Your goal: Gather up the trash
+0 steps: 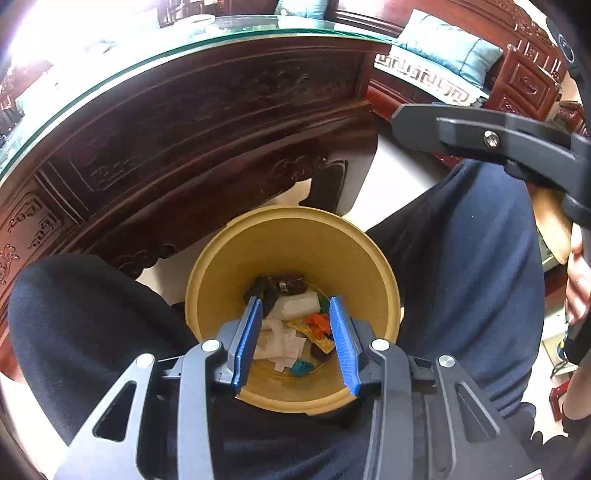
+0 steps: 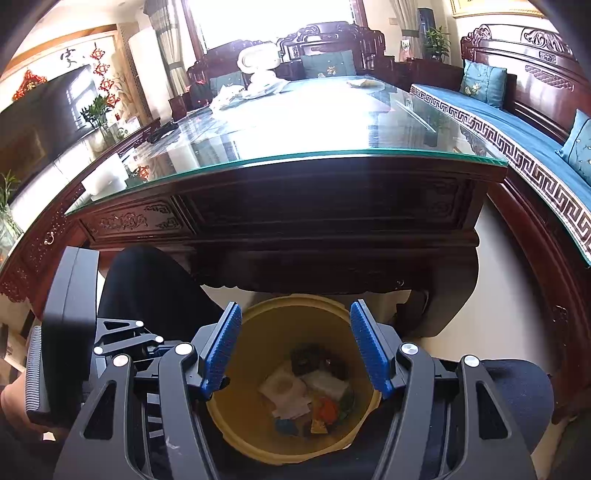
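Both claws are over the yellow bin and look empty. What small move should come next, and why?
Probably lift the left claw away from the bin toward the table: nothing is between its pads, trash lies inside the bin, and scraps remain on the glass top.

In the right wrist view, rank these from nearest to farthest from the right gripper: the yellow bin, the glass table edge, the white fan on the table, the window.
1. Yellow bin, directly below the right gripper, between the person's knees.
2. Glass table edge, just beyond the bin.
3. White fan, at the table's far end.
4. Window, behind the far chairs.
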`<state>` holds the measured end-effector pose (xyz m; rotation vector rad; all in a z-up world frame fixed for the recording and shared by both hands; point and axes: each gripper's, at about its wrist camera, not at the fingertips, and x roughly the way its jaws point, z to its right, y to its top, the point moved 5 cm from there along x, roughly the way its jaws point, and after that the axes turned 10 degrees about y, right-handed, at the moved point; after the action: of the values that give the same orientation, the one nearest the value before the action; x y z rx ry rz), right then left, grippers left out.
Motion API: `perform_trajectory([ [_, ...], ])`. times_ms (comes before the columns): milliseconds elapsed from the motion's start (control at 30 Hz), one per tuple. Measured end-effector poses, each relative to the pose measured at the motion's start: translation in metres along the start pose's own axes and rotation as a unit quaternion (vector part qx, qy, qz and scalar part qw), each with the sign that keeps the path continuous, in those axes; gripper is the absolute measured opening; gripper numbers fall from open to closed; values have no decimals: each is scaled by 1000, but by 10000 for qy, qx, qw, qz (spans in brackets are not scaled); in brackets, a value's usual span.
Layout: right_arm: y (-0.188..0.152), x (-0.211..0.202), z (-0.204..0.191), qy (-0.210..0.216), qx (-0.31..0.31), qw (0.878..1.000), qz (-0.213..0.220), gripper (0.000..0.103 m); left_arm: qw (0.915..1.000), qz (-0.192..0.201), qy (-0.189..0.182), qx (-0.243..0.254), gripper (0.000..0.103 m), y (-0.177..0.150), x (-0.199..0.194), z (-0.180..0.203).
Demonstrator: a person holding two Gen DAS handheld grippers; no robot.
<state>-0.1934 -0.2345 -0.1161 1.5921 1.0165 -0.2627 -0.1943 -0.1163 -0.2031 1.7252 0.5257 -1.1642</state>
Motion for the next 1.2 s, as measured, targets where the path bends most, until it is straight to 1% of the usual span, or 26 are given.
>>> perform_trajectory([
  [200,3,1,-3,24,-50,10000,-6,60,9993,165,204,-275,39,8,-5,-21],
  [267,6,3,-5,48,-80,10000,-12,60,9987,250,240,-368,41,13,-9,-28],
  [333,10,4,-9,82,-125,9999,-7,60,9978,363,300,-462,43,18,-15,-35],
  [467,26,4,-17,171,-276,9994,85,60,9960,548,365,-605,43,29,-25,-48],
  [533,37,3,-21,191,-365,9990,156,60,9949,646,398,-662,43,37,-33,-54],
  [633,56,-2,-26,246,-468,9982,296,60,9928,818,442,-754,47,50,-46,-65],
  [700,70,-5,-30,300,-548,9973,392,60,9913,952,475,-777,47,61,-55,-72],
  [900,114,-7,-40,344,-771,9945,611,60,9855,1368,609,-803,50,100,-84,-94],
  [967,129,-4,-41,341,-835,9938,650,60,9830,1500,666,-829,53,115,-91,-105],
  [1200,188,16,-45,394,-1052,9909,738,61,9759,1775,828,-965,55,161,-102,-144],
])
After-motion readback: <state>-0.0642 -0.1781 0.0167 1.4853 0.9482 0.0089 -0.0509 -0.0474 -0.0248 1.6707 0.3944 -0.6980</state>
